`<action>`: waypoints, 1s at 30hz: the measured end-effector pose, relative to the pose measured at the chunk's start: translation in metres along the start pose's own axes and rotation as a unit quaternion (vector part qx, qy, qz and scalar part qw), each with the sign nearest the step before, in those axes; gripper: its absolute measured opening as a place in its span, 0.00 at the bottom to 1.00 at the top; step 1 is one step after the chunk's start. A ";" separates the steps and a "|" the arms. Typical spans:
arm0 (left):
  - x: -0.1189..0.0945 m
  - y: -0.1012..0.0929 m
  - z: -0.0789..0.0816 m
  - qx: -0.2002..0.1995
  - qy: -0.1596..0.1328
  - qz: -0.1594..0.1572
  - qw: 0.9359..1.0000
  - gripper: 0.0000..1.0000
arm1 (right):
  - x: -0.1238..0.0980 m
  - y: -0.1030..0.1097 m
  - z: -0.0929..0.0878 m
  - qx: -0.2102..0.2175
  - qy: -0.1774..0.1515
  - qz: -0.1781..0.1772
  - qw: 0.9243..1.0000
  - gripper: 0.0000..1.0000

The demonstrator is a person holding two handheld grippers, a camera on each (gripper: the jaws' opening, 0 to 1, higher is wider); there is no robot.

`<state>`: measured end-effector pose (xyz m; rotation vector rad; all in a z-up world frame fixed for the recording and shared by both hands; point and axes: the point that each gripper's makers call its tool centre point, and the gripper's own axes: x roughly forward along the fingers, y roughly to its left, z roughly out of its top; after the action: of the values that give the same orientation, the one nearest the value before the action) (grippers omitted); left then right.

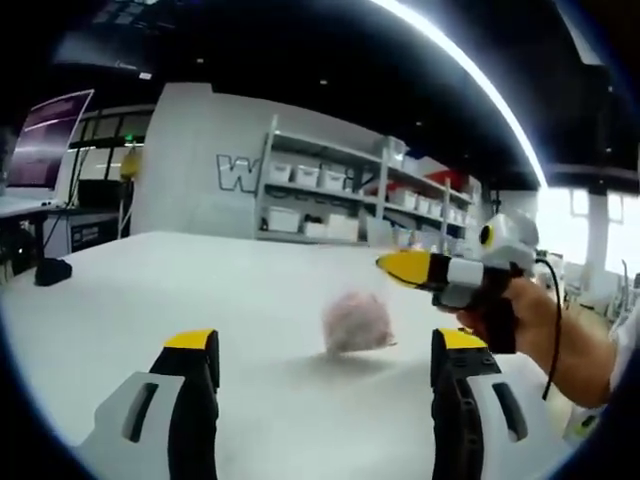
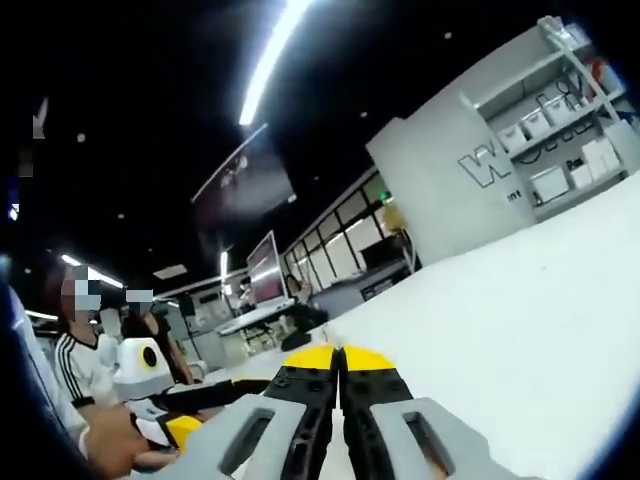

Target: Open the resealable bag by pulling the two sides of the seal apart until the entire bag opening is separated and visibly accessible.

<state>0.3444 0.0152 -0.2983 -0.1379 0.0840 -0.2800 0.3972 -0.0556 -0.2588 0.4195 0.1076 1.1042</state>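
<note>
One blurred, roundish pink bag (image 1: 357,323) lies near the middle of the smooth white desk (image 1: 180,290), touching no claw. The left gripper (image 1: 325,362) is released, jaws wide. The right gripper (image 2: 340,365) is clenched on nothing, yellow tips together.

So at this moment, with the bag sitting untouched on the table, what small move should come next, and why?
Probably bring the right tongs down toward the blurred pinkish bag on the white table. They hang shut above and to one side of it, while the left tongs are open and already aimed at it. Neither holds the bag, so the seal cannot be pulled yet.
</note>
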 end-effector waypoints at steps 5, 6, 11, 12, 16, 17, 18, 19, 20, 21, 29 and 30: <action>-0.001 -0.002 0.002 -0.001 -0.002 -0.003 1.000 0.86 | 0.000 0.007 -0.004 0.005 -0.001 0.006 1.000 0.00; -0.001 -0.002 0.002 -0.002 -0.002 -0.004 1.000 0.86 | 0.000 0.009 -0.004 0.007 -0.002 0.008 1.000 0.00; -0.001 -0.003 0.002 -0.003 -0.002 -0.005 1.000 0.85 | -0.001 0.018 -0.007 0.002 -0.001 0.015 1.000 0.00; 0.000 -0.003 0.003 -0.004 -0.002 -0.005 1.000 0.85 | -0.001 0.019 -0.007 0.003 -0.001 0.017 1.000 0.00; 0.000 -0.006 0.002 -0.008 -0.002 -0.010 1.000 0.85 | -0.002 0.024 -0.009 0.008 -0.002 0.022 1.000 0.00; 0.000 -0.007 0.002 -0.009 -0.002 -0.011 1.000 0.85 | -0.004 0.025 -0.010 0.010 -0.002 0.024 1.000 0.00; 0.000 -0.007 0.001 -0.010 -0.002 -0.011 1.000 0.85 | -0.005 0.027 -0.011 0.012 -0.003 0.024 1.000 0.00; 0.000 -0.008 0.001 -0.011 -0.001 -0.012 1.000 0.84 | -0.006 0.028 -0.011 0.012 -0.003 0.025 1.000 0.00; -0.001 -0.008 0.000 -0.011 -0.001 -0.013 1.000 0.84 | -0.008 0.030 -0.012 0.011 -0.003 0.025 1.000 0.00; -0.001 -0.009 0.000 -0.012 -0.001 -0.014 1.000 0.84 | -0.010 0.032 -0.013 0.008 -0.003 0.024 1.000 0.00; -0.010 -0.025 0.001 -0.043 -0.004 -0.043 0.998 0.74 | -0.026 0.042 -0.029 -0.058 0.022 0.012 0.998 0.00; -0.011 -0.027 0.000 -0.050 -0.003 -0.048 0.998 0.71 | -0.027 0.043 -0.030 -0.066 0.025 0.010 0.997 0.00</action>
<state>0.3271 -0.0074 -0.2932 -0.2431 0.0863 -0.3712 0.3398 -0.0548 -0.2728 0.2755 0.0736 1.1356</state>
